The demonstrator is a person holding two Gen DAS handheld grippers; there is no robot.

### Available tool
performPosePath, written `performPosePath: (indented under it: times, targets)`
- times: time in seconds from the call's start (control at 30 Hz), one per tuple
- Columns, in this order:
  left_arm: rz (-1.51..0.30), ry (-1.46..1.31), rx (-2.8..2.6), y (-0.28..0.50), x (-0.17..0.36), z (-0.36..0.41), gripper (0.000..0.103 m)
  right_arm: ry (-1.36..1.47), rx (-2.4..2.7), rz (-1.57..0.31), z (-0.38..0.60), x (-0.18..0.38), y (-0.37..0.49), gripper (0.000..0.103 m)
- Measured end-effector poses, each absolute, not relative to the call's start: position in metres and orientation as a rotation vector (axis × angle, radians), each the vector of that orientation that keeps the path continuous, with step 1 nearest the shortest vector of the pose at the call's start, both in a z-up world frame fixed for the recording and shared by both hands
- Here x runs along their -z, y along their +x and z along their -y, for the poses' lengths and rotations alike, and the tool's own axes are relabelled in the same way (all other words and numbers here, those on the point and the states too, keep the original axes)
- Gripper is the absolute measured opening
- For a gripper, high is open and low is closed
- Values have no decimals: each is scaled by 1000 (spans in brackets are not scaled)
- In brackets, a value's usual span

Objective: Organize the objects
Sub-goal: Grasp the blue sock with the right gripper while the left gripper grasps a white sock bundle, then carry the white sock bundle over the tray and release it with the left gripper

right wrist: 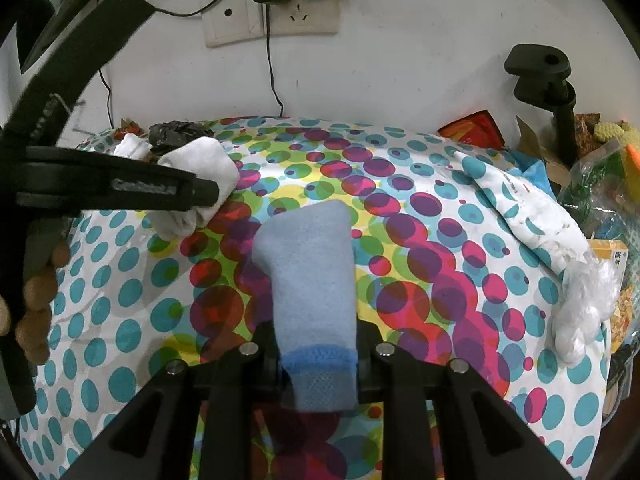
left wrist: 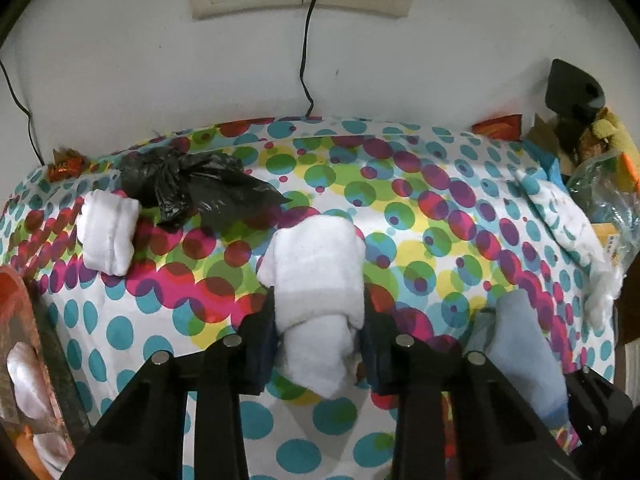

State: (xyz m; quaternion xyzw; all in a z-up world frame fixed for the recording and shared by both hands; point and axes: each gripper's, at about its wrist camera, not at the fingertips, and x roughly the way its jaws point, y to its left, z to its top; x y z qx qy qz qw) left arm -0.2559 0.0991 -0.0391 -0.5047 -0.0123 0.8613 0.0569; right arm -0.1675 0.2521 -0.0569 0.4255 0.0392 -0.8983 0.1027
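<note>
Left gripper pinching a rolled white sock above the middle of the dotted tablecloth. Right gripper pinching a blue sock over the cloth's near middle. Second white sock lying toward the far left corner, touching a black bag.

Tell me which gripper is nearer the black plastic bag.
Left. The left gripper, holding a white sock, sits just short of the black plastic bag; the right gripper is farther back.
</note>
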Motion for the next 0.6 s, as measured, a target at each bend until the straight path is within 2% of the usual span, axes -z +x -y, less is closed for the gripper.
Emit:
performPosePath:
  times: [0.6]
  targets:
    - [-79, -1462, -2612, -188, 16, -77, 32, 1258, 2651, -106, -253, 57, -168, 22]
